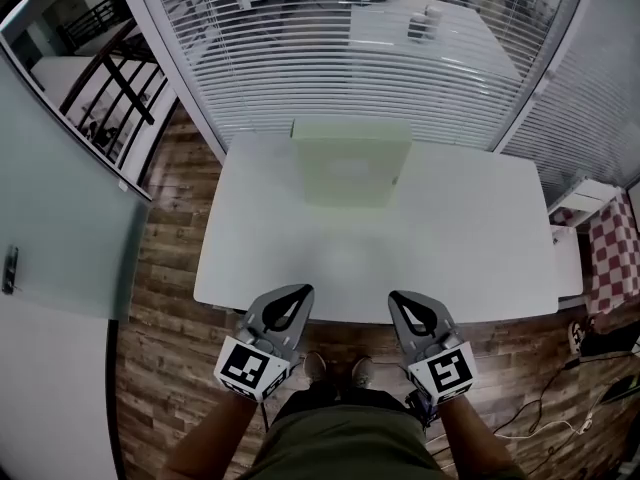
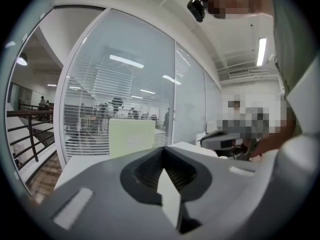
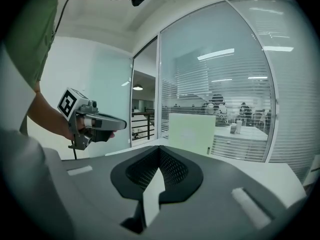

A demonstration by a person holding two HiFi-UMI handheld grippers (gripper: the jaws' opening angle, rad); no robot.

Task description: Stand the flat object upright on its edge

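object: pale green flat rectangular board [image 1: 350,163], upright at far side of white counter [image 1: 300,258] | handling: probably light, stiff, easily tipped; pinch top edge | left claw [image 1: 301,292] clenched, empty | right claw [image 1: 398,298] clenched, empty

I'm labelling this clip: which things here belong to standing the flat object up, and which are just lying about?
Job: green panel, standing on the table; left tool, right tool, both shut, empty.
Lying about: checked cloth, floor cables.
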